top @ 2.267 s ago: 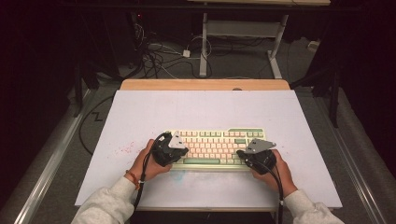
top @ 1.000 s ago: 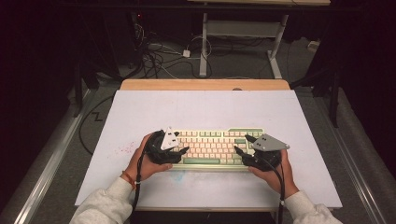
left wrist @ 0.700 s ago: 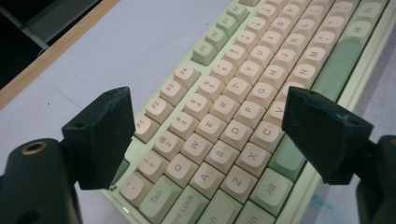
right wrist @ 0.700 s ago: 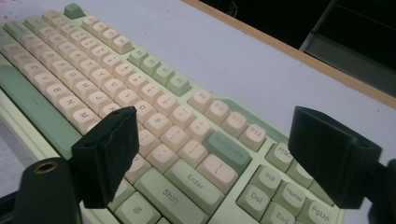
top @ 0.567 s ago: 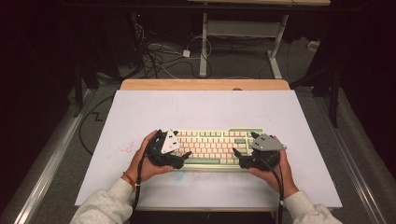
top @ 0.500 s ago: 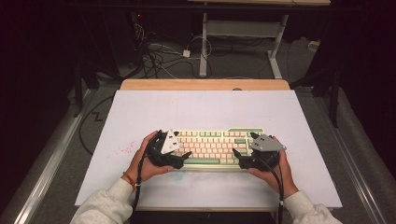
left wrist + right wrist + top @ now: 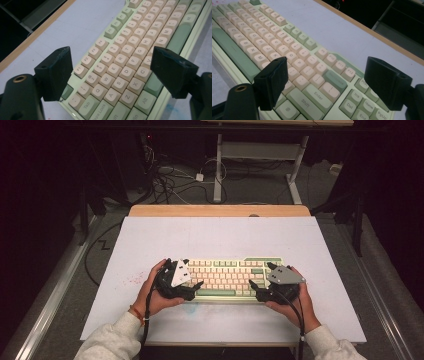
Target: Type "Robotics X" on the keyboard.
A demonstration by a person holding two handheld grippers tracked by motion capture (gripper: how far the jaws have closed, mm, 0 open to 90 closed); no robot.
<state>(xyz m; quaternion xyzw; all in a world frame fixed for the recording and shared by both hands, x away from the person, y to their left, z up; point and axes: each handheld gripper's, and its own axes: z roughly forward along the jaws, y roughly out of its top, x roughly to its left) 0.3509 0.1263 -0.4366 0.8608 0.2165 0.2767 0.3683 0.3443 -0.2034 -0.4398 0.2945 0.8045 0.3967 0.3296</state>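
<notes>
Up close, keyboard (image 7: pixel 130 62) legends read: Tab, Caps Lock.

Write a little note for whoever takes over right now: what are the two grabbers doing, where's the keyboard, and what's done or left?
Left gripper: jaws have just opened, over the keyboard's left end, holding nothing.
Right gripper: jaws have just opened, over its right end, holding nothing.
Keyboard: flat on the white table cover, near the front edge.
Done: both ends let go.
Left: probably only drawing the hands away.
</notes>
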